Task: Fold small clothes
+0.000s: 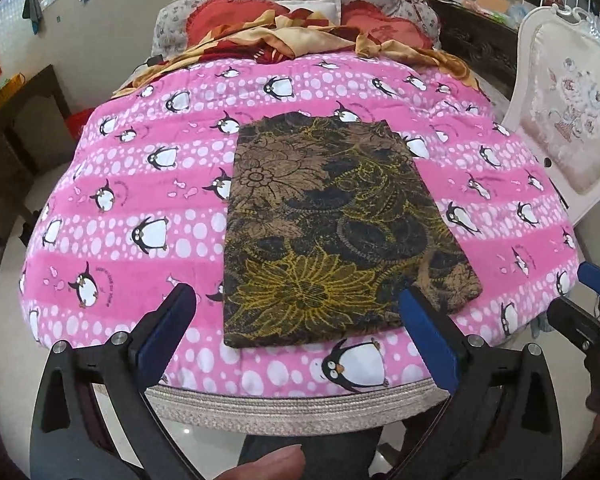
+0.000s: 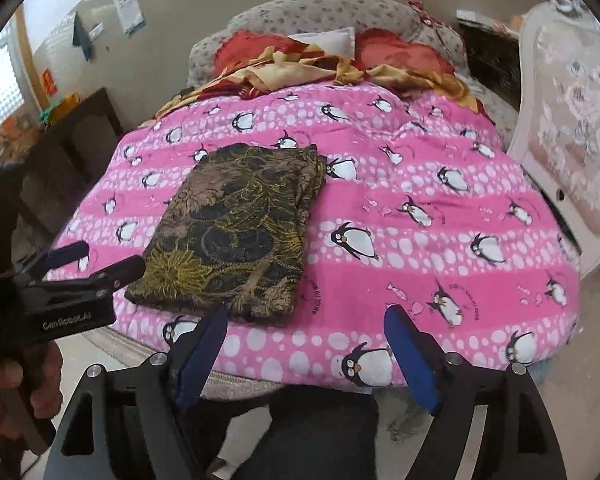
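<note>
A brown and black garment with yellow flower print [image 1: 332, 232] lies folded into a flat rectangle on the pink penguin blanket [image 1: 132, 200]. It also shows in the right wrist view [image 2: 236, 232], left of centre. My left gripper [image 1: 300, 300] is open and empty, held above the garment's near edge. It also shows in the right wrist view [image 2: 100, 260] at the left, by the garment's near left corner. My right gripper [image 2: 306, 320] is open and empty, above the blanket's near edge, just right of the garment.
The blanket [image 2: 420, 240] covers a round bed. Red pillows [image 1: 228, 16] and a crumpled gold and red cloth [image 1: 300, 36] lie at the far end. A white upholstered chair [image 1: 568, 120] stands at the right. A dark cabinet [image 1: 24, 120] stands at the left.
</note>
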The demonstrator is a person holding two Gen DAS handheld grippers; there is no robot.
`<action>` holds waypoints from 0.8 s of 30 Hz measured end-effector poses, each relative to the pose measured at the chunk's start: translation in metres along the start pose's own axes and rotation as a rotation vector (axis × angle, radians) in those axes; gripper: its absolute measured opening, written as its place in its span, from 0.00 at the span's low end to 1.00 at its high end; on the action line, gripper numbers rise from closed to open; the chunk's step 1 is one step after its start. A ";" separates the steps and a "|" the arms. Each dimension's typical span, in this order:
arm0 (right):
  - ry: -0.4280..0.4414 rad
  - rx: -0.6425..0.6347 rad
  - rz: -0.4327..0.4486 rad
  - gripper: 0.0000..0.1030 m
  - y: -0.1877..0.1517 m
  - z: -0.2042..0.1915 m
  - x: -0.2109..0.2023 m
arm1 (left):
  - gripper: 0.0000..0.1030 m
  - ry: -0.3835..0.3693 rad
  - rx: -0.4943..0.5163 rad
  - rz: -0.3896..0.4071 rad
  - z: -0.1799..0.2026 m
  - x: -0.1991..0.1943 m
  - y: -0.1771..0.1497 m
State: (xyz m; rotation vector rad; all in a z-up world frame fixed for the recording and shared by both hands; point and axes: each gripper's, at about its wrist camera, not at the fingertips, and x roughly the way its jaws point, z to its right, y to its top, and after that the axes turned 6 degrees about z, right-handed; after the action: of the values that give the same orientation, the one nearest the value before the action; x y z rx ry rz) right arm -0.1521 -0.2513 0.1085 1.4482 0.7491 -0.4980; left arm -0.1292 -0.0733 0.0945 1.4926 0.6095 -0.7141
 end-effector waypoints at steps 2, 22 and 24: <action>-0.016 -0.025 0.015 0.77 0.000 -0.003 -0.005 | 0.99 -0.004 0.000 -0.001 0.000 -0.001 0.000; -0.011 -0.023 0.008 0.78 -0.001 -0.005 -0.010 | 0.99 -0.003 -0.013 -0.012 -0.005 -0.002 -0.001; -0.008 -0.021 0.004 0.78 0.000 -0.005 -0.009 | 0.99 -0.004 -0.012 -0.014 -0.005 -0.001 -0.001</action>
State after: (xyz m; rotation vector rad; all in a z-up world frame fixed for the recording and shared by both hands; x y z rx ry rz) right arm -0.1595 -0.2477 0.1151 1.4269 0.7430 -0.4916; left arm -0.1302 -0.0685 0.0949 1.4766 0.6210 -0.7229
